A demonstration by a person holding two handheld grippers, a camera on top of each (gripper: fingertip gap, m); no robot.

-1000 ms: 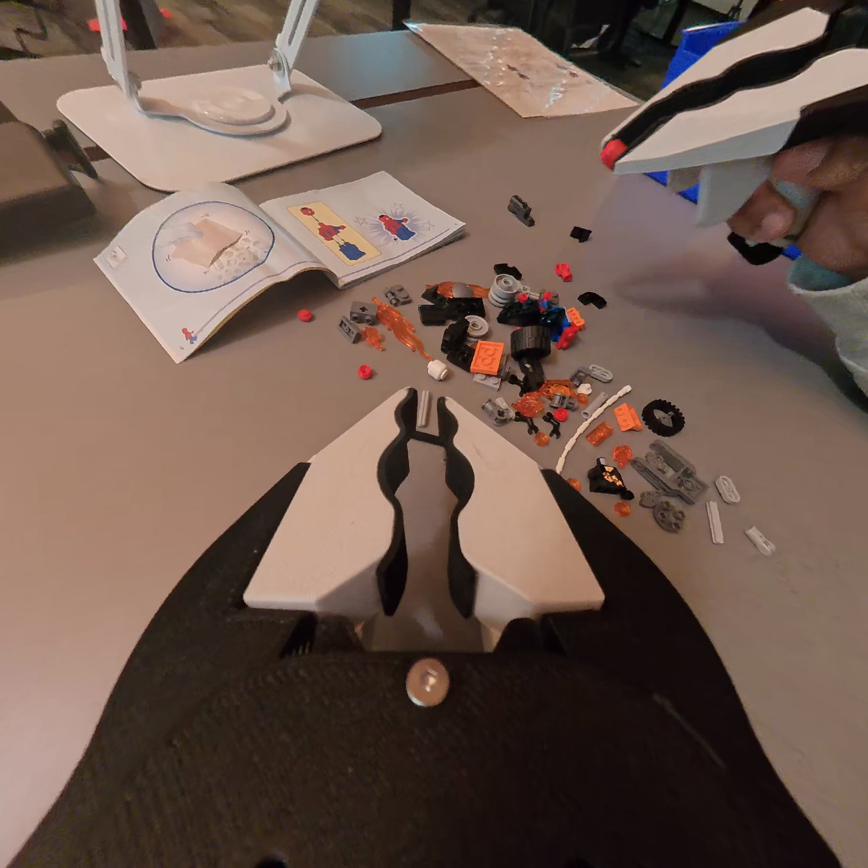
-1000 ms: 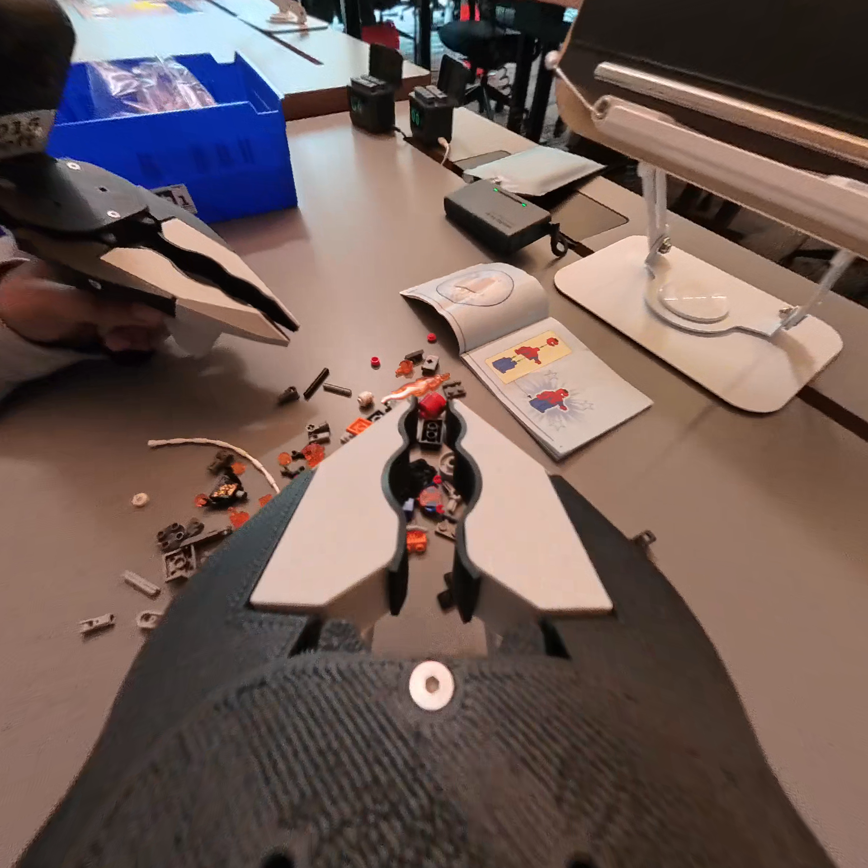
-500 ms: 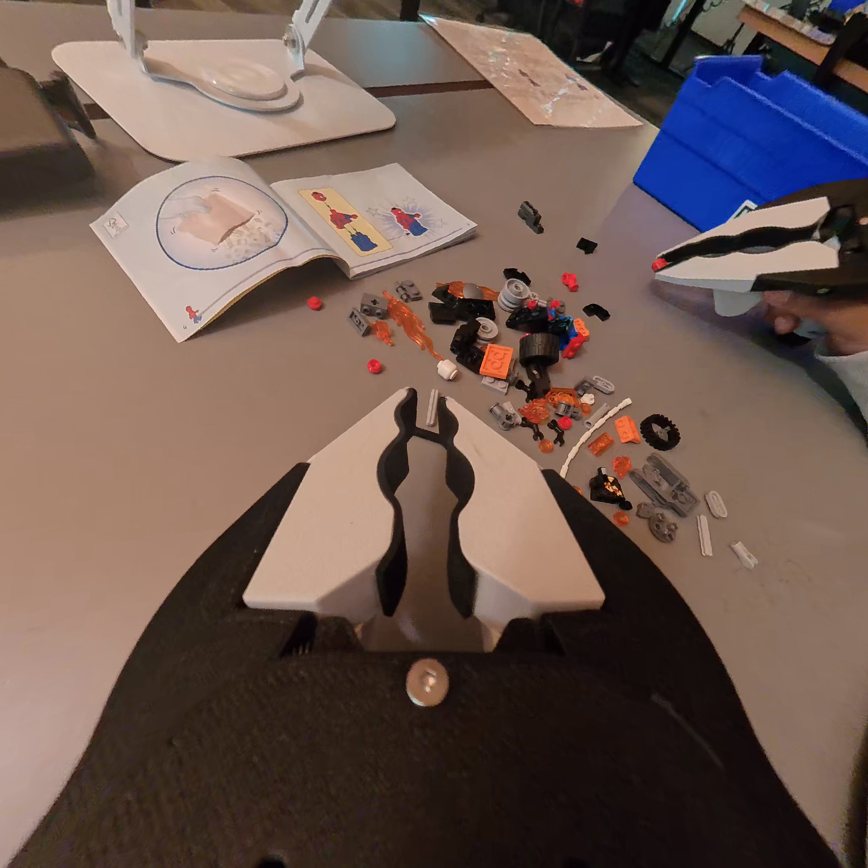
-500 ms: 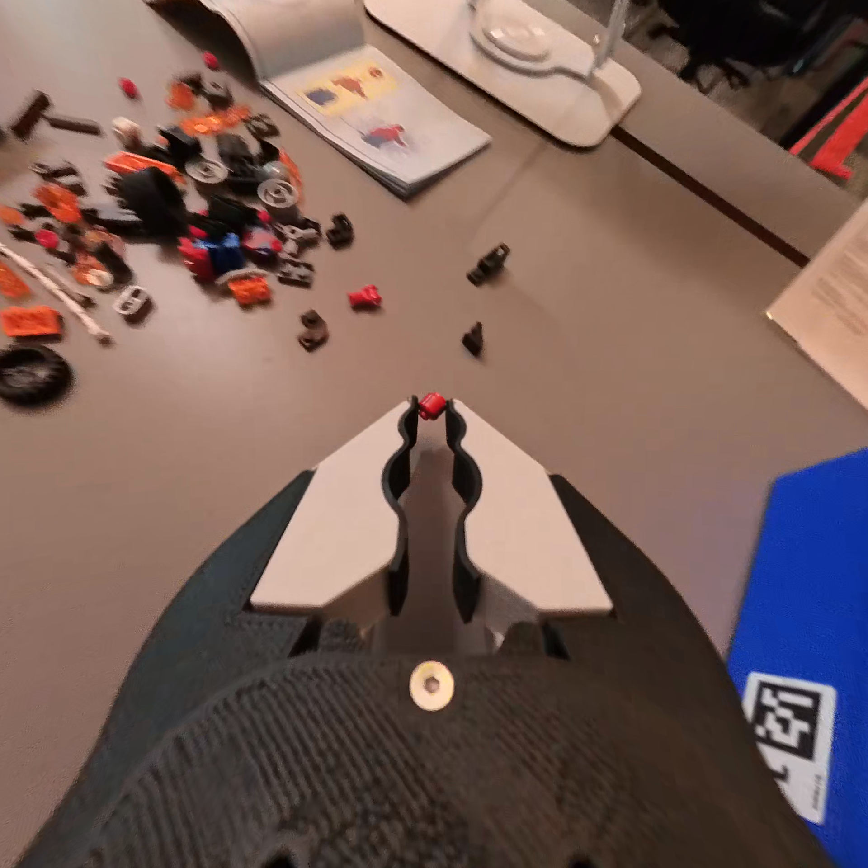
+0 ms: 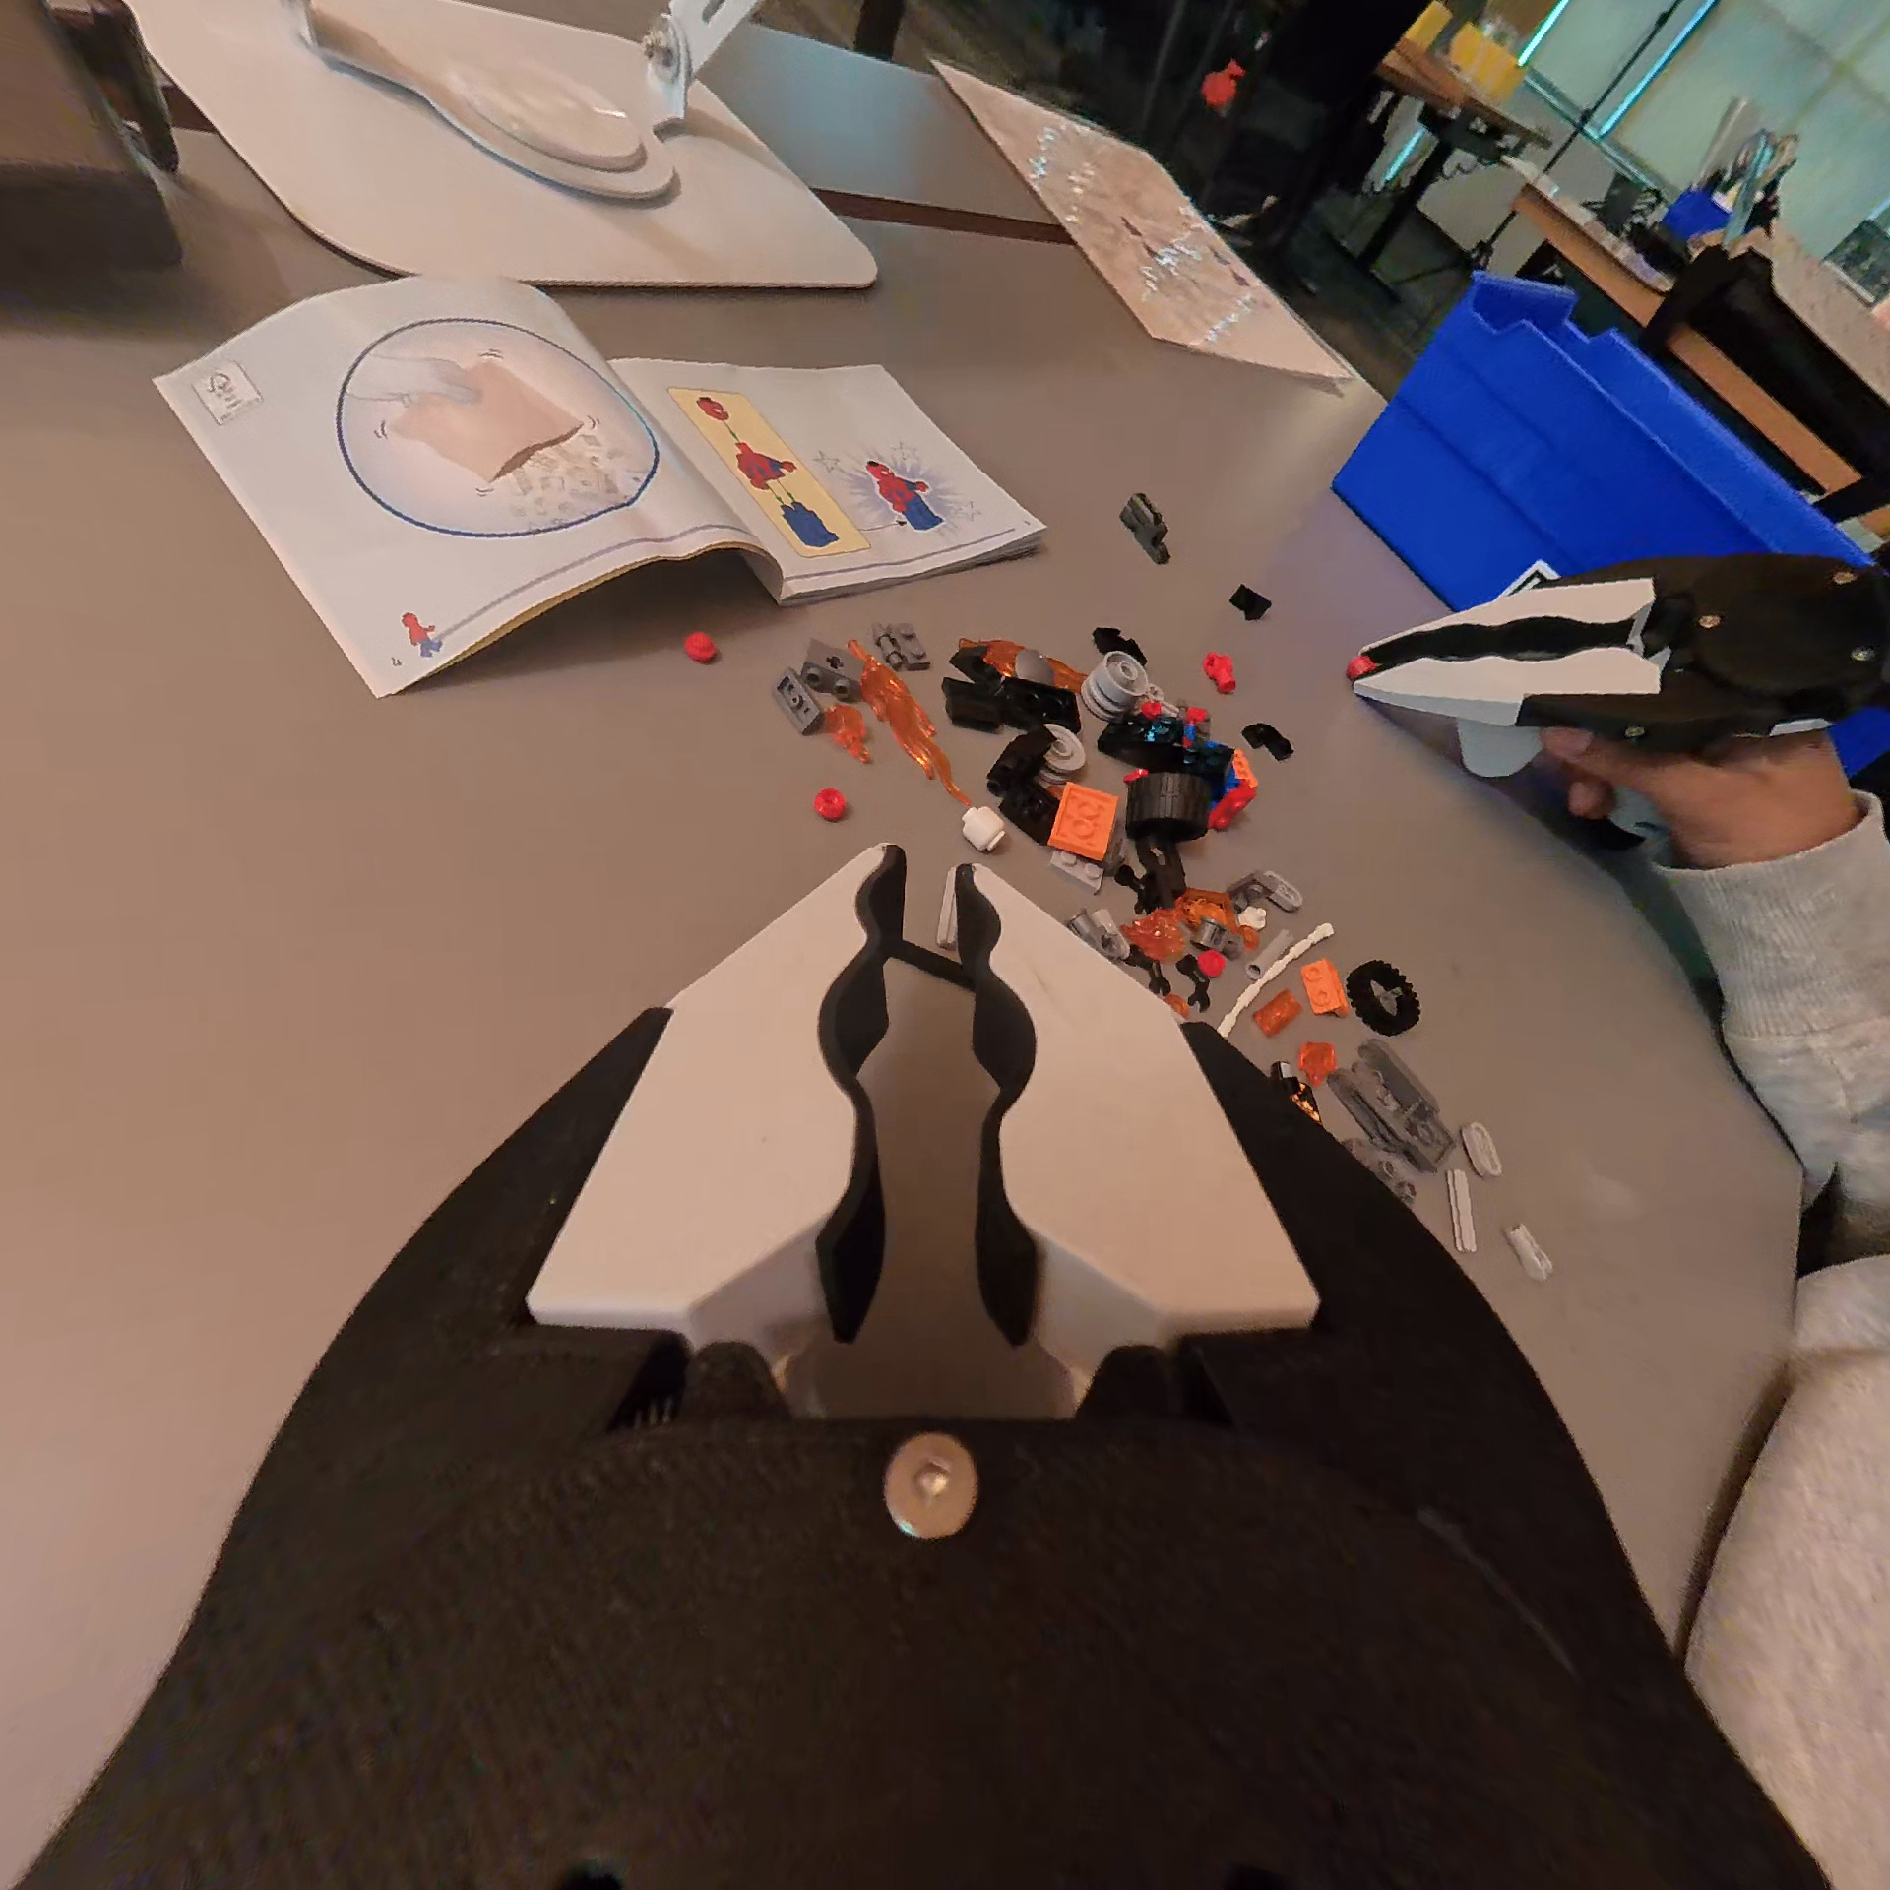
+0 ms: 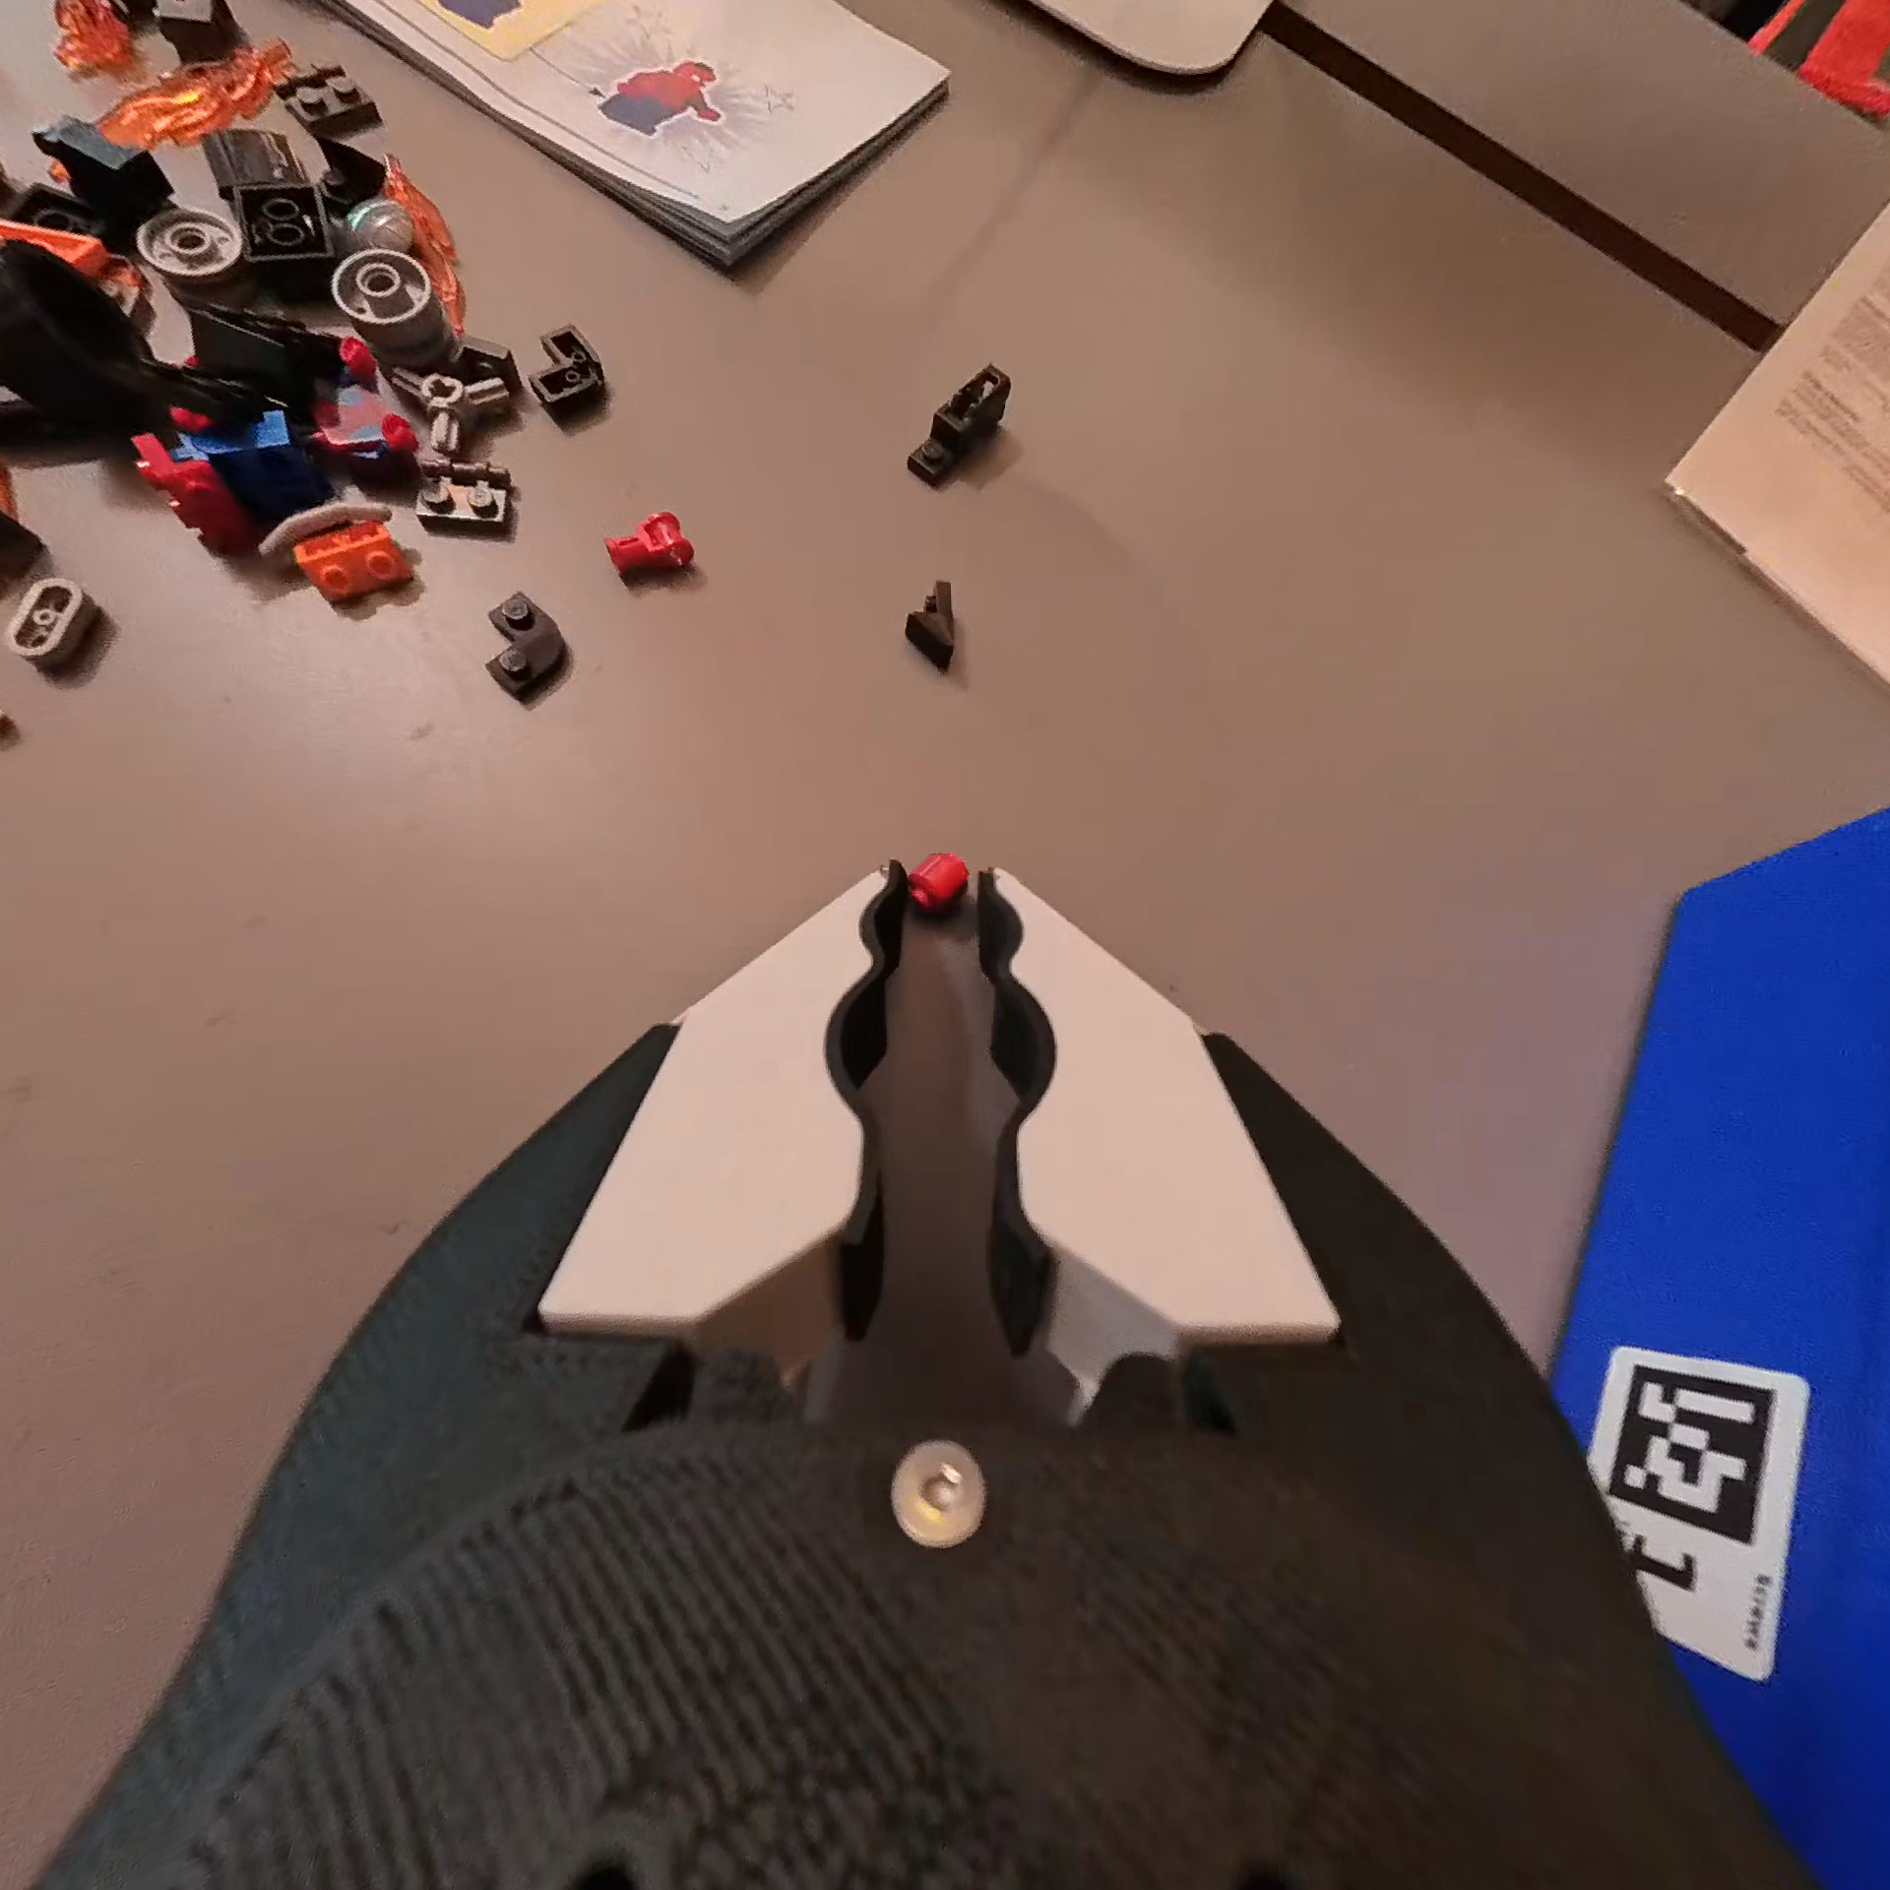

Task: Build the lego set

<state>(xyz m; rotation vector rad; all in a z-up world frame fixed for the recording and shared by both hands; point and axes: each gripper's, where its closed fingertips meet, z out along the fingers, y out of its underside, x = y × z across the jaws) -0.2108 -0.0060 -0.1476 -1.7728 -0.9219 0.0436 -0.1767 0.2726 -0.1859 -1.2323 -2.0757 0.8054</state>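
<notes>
Loose Lego parts (image 5: 1125, 757) lie in a pile on the grey table (image 5: 307, 920), and they also show in the right wrist view (image 6: 256, 338). My right gripper (image 6: 936, 880) is shut on a small red round piece (image 6: 938, 882) at its tips, low over bare table to the right of the pile. It also shows in the left wrist view (image 5: 1360, 670), held by a hand. My left gripper (image 5: 929, 864) hovers just before the pile, jaws almost together and empty. A grey bar (image 5: 949, 905) lies on the table beyond its tips.
An open instruction booklet (image 5: 573, 481) lies behind the pile. A white lamp base (image 5: 511, 174) stands farther back. A blue bin (image 5: 1585, 460) stands at the right, close beside my right gripper (image 6: 1790, 1125). Two black pieces (image 6: 961, 419) and a red piece (image 6: 649, 542) lie ahead of it. My hands' fingertips stand some 30 cm from each other.
My right gripper carried the small red piece from above the pile to the right and down, close to the table by the blue bin. My left gripper has barely moved.
</notes>
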